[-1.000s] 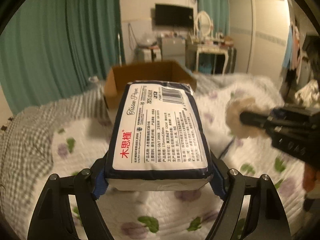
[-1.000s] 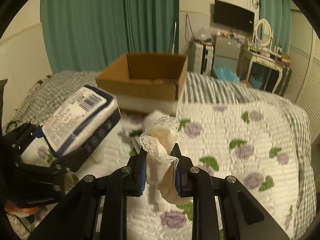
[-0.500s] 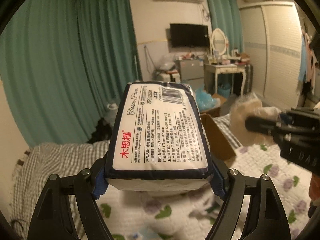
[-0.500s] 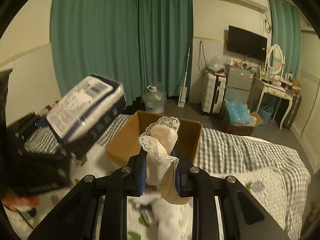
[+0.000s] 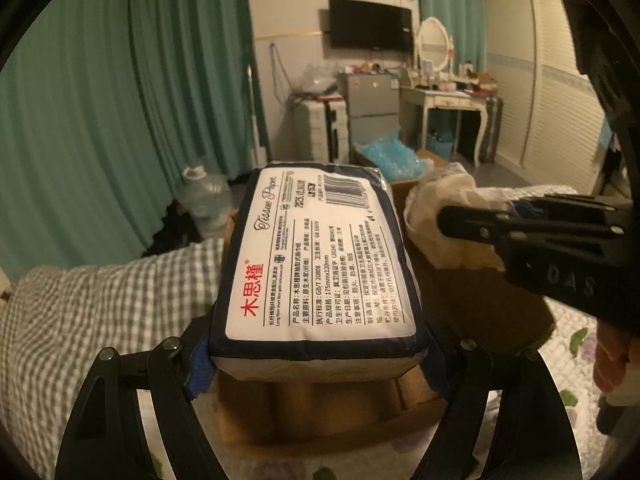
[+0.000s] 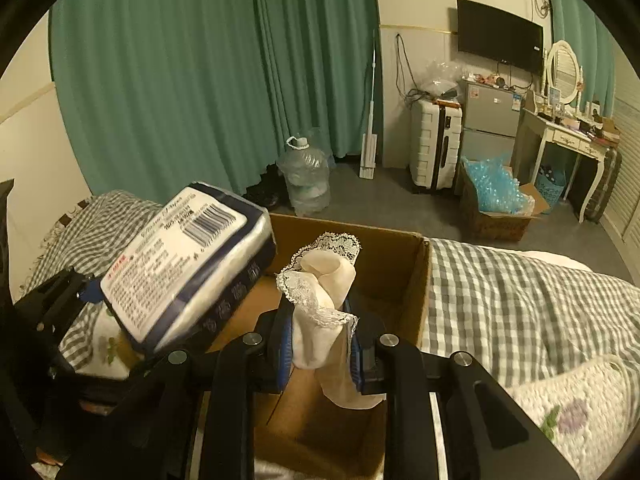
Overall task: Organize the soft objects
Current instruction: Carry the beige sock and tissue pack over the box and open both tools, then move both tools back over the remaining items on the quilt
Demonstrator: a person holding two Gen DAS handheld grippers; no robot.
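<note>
Over the open cardboard box (image 6: 404, 276) on the bed, our left gripper (image 5: 316, 364) clamped the tissue pack (image 5: 316, 256) — our right gripper (image 6: 320, 354) pinched a lace-trimmed cream sock (image 6: 324, 300) just beside it.

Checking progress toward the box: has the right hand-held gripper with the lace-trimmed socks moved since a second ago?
Yes. The right hand-held gripper moved forward: its lace-trimmed socks now hang over the open cardboard box, which earlier stood far ahead on the bed.
</note>
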